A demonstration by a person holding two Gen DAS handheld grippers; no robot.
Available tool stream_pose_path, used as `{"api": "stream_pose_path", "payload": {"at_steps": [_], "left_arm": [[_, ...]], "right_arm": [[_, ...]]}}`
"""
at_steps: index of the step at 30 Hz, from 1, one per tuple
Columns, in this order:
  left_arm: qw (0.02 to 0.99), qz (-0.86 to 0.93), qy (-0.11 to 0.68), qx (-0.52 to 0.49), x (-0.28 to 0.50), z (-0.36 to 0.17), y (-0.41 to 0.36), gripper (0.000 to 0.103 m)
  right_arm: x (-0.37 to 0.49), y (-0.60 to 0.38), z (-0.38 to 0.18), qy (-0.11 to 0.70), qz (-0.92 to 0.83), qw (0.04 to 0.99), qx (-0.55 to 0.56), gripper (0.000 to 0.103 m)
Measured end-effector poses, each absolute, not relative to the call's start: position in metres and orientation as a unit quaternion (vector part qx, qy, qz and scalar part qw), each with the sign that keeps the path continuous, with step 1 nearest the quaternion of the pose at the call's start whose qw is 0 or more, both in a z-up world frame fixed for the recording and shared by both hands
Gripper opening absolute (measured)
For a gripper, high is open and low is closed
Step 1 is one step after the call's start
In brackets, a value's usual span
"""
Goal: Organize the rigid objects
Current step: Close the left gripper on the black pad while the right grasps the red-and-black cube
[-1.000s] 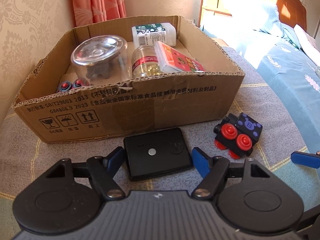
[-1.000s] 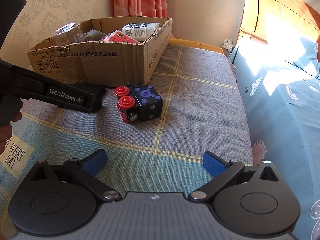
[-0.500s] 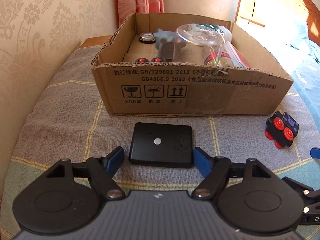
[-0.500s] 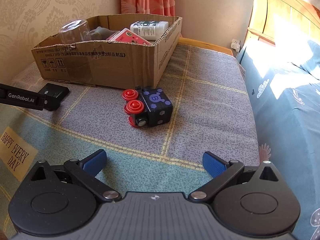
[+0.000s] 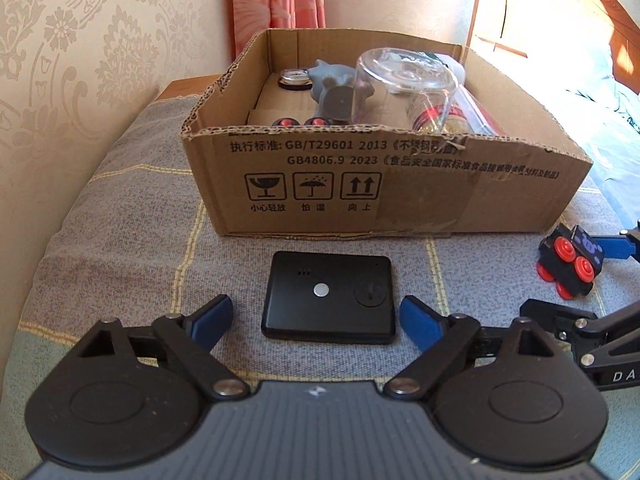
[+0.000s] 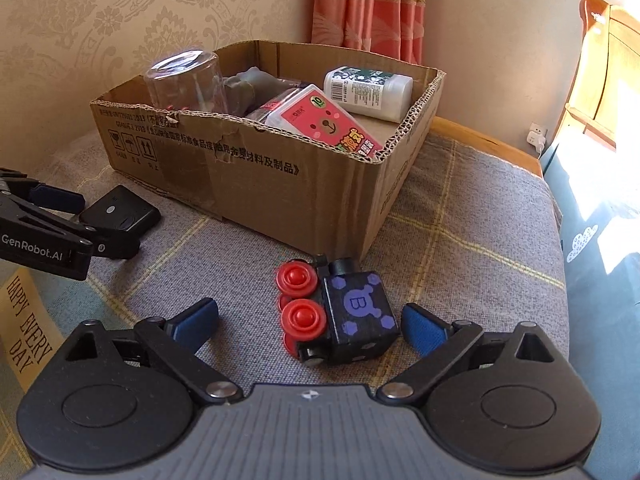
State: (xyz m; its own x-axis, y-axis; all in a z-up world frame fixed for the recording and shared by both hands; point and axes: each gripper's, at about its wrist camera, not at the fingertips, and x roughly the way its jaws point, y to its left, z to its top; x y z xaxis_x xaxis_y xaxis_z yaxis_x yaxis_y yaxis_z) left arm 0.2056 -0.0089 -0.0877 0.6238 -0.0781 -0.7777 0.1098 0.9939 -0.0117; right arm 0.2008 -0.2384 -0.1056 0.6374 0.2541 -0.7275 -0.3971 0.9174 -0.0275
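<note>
I see the cardboard box (image 5: pixel 400 184) standing on the grey checked blanket (image 5: pixel 132 232), its near wall tall and its torn rim ragged at the left corner. A strip of open blanket runs in front of that wall, and there both loose things lie. To the left the blanket rounds off toward the wallpapered wall (image 5: pixel 60 60); on my right a blue bed cover (image 6: pixel 600 260) begins just past the blanket's edge.

My left gripper (image 5: pixel 316 316) points down at the flat black device (image 5: pixel 330 296), which lies between the jaws just short of the box. The jaws are opening and the pads do not touch it; there is a gap on each side.

My right gripper (image 6: pixel 310 322) is angled down over the black toy train (image 6: pixel 340 316) with red wheels, which lies on its side just in front of the box's corner. The jaws are closing with the train between them, the right pad very near the body, the left pad still clear of the wheels.

Inside the box I see an upturned clear glass (image 6: pixel 186 82), a white bottle (image 6: pixel 368 90) and a pink packet (image 6: pixel 324 124).
</note>
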Motion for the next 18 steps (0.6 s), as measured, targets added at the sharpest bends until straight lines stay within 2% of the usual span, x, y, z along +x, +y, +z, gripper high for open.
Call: {"api": "stream_pose_path", "payload": {"at_steps": [3,6,7,10,13,14,18], "left_arm": [[0.902,-0.056,0.427,0.016,0.208,-0.088,-0.009,0.089],[0.904,-0.062,0.422,0.021,0.209,-0.088,-0.013,0.086],[0.905,-0.064,0.419,0.022,0.209,-0.088,-0.014,0.082],[0.906,-0.065,0.417,0.022,0.21,-0.088,-0.015,0.079],[0.907,-0.064,0.416,0.022,0.211,-0.086,-0.014,0.069],[0.905,-0.066,0.419,0.023,0.212,-0.085,-0.014,0.069],[0.902,-0.071,0.426,0.029,0.212,-0.084,-0.014,0.069]], "right_arm": [[0.197,-0.237,-0.101,0.383,0.195,0.898,-0.098,0.083],[0.197,-0.238,-0.099,0.381,0.194,0.898,-0.103,0.077],[0.198,-0.238,-0.099,0.38,0.193,0.899,-0.103,0.076],[0.201,-0.24,-0.098,0.381,0.188,0.899,-0.102,0.074],[0.204,-0.241,-0.096,0.384,0.185,0.9,-0.098,0.064],[0.204,-0.241,-0.095,0.384,0.181,0.9,-0.1,0.058],[0.204,-0.238,-0.094,0.39,0.169,0.899,-0.106,0.055]]}}
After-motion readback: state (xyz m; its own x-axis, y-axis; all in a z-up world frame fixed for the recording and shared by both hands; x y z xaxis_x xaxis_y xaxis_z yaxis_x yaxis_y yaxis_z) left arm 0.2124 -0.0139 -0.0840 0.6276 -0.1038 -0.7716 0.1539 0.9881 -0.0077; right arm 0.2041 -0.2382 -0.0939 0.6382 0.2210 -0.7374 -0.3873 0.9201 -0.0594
